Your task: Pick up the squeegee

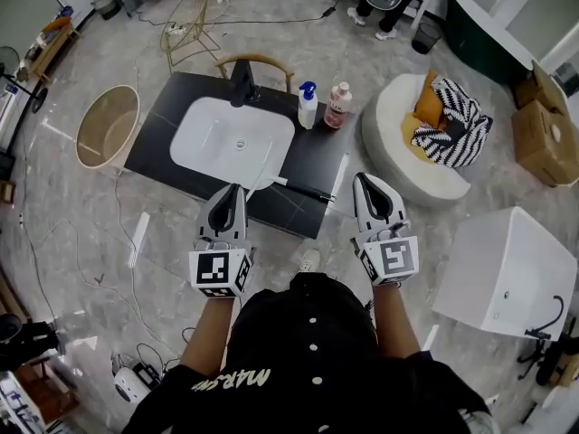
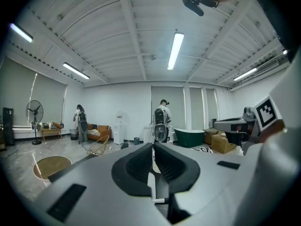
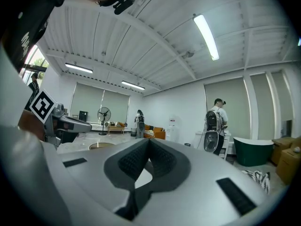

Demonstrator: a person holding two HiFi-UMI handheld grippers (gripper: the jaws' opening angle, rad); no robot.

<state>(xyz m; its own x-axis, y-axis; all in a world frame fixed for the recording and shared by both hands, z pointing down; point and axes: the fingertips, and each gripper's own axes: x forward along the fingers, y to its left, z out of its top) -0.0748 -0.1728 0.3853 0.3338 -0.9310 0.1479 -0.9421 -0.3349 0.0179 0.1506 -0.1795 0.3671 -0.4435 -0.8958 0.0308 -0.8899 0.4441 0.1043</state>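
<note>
The squeegee (image 1: 308, 189), with a thin black handle, lies on the black countertop (image 1: 163, 138) near its front right corner, beside the white sink basin (image 1: 232, 140). My left gripper (image 1: 238, 188) hovers over the counter's front edge, just left of the squeegee, jaws shut and empty. My right gripper (image 1: 360, 179) is held off the counter's right end, also shut with nothing in it. Both point roughly level, so the left gripper (image 2: 153, 146) and right gripper (image 3: 149, 140) views look across the room and do not show the squeegee.
A black faucet (image 1: 241, 83), a blue-capped spray bottle (image 1: 308, 105) and a pink bottle (image 1: 338, 107) stand at the counter's back. A round white tub (image 1: 389, 152) with a striped cloth sits right, a white box (image 1: 507, 265) nearer. A round basin (image 1: 107, 125) lies left on the floor.
</note>
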